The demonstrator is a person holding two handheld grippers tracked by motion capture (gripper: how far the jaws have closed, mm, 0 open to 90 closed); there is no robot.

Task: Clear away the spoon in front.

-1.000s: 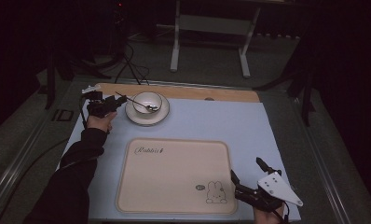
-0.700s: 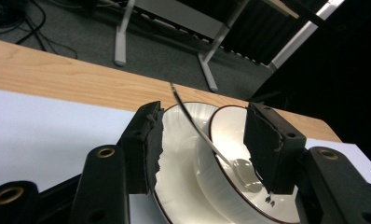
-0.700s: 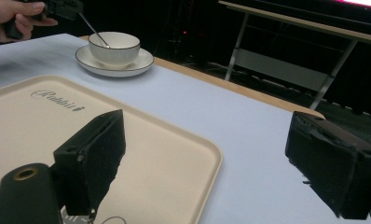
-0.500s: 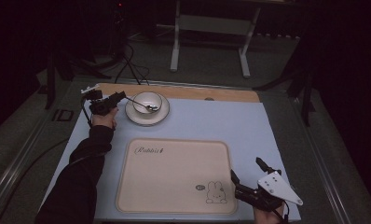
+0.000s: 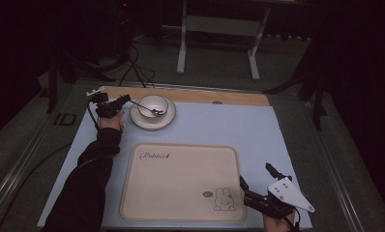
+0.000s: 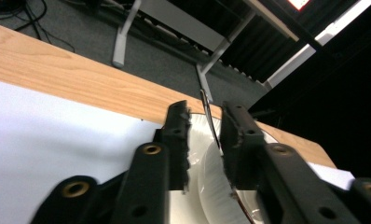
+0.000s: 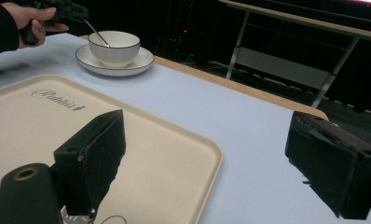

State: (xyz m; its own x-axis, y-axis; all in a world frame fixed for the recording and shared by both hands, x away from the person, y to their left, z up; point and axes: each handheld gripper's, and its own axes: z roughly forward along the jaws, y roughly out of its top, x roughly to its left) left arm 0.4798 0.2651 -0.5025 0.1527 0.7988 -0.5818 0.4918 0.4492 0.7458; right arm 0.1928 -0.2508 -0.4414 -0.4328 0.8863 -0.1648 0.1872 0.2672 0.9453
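My left claw at the spoon, my right waiting wide

From above, my left gripper point(image 5: 117, 103) reaches the spoon point(image 5: 147, 108) handle; the spoon lies in the bowl point(image 5: 153, 106) on its saucer point(image 5: 167, 119), far left of the tray point(image 5: 181, 181). Along my left jaws, they stand narrowly apart around the thin handle point(image 6: 208, 119), not visibly pinching. It looks stiff, light, slippery: grip mid-handle, gently, the china seems fragile. My right gripper point(image 7: 211, 163) hangs wide and empty over the tray corner.
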